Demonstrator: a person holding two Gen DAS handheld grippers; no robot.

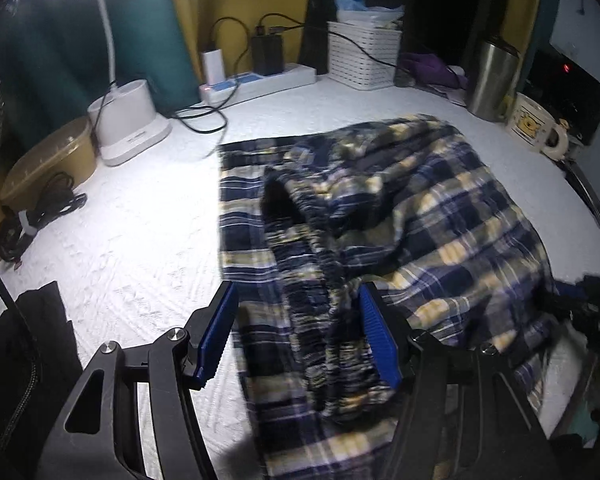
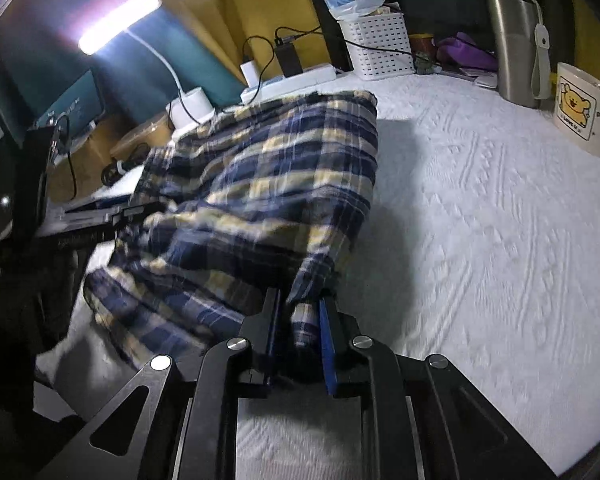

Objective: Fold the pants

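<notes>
The blue, yellow and white plaid pants (image 1: 420,208) lie rumpled on the white quilted surface (image 1: 140,240). In the left wrist view my left gripper (image 1: 296,292) stands with its jaws fairly wide. The thick gathered waistband (image 1: 324,280) fills the gap between its blue pads, and the cloth rises toward it. In the right wrist view my right gripper (image 2: 300,298) is shut on a narrow fold of the pants (image 2: 260,184) at their near right edge. The left gripper (image 2: 80,224) shows at the left of that view, with cloth draped up to it. The pictures are blurred.
Along the back stand a white lamp base (image 1: 128,120), a power strip with chargers (image 1: 260,80), a white slatted basket (image 1: 362,54), a steel tumbler (image 1: 492,76) and a bear mug (image 2: 584,108). A brown tub (image 1: 48,160) and coiled cables (image 1: 36,216) sit at the left.
</notes>
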